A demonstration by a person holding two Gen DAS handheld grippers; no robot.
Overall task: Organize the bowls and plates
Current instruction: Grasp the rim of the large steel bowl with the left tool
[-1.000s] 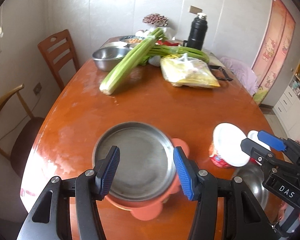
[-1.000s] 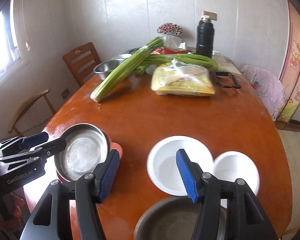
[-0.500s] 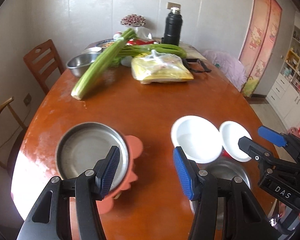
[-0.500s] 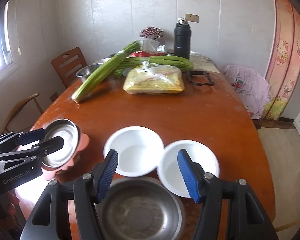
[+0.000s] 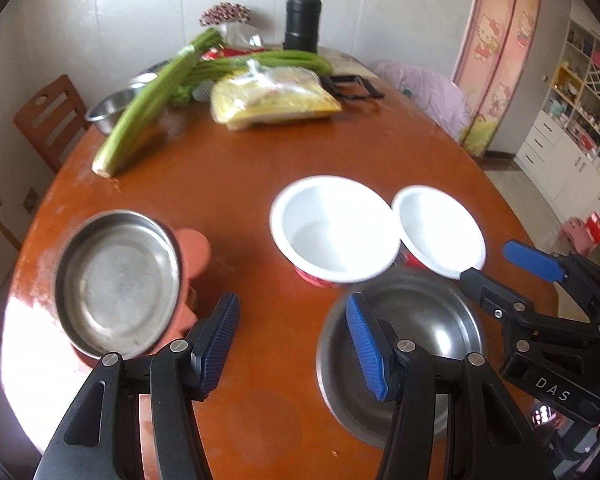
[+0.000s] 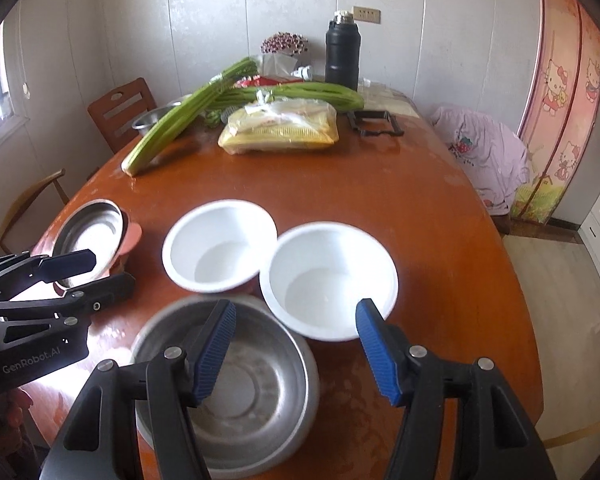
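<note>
Blue ribbed pads tip the black fingers of both hand-held grippers, low in each wrist view. The left gripper (image 5: 292, 340) has its fingers partly apart with nothing between them, only bare reddish-brown worktop (image 5: 260, 184) in the gap. The right gripper (image 6: 296, 346) also stands partly apart and empty; its left finger hangs over the large steel bowl (image 6: 236, 396), its right finger over the near rim of a white bowl. Whether either gripper touches anything cannot be told.

Nearest, at the lower centre of the right wrist view, sits the large steel bowl, upright. Just beyond it stand two white bowls with red outsides, side by side and almost touching: the right white bowl (image 6: 328, 280) and the left white bowl (image 6: 220, 246). At the left of the frame, well apart from them, a steel plate (image 5: 118, 284) rests on a coral-pink mat (image 5: 194, 246) near the worktop's edge.

Farther back, in the upper middle of the frame, lie a long bunch of celery (image 6: 188, 116), a clear bag of yellow food (image 6: 280, 130) and a black clip-like frame (image 6: 374, 122). Behind these are a small steel bowl (image 5: 112, 106), more green stalks (image 6: 300, 94), a black flask (image 6: 342, 52) and a flower bunch (image 6: 284, 42). A wooden chair (image 6: 120, 110) stands at the upper left.
</note>
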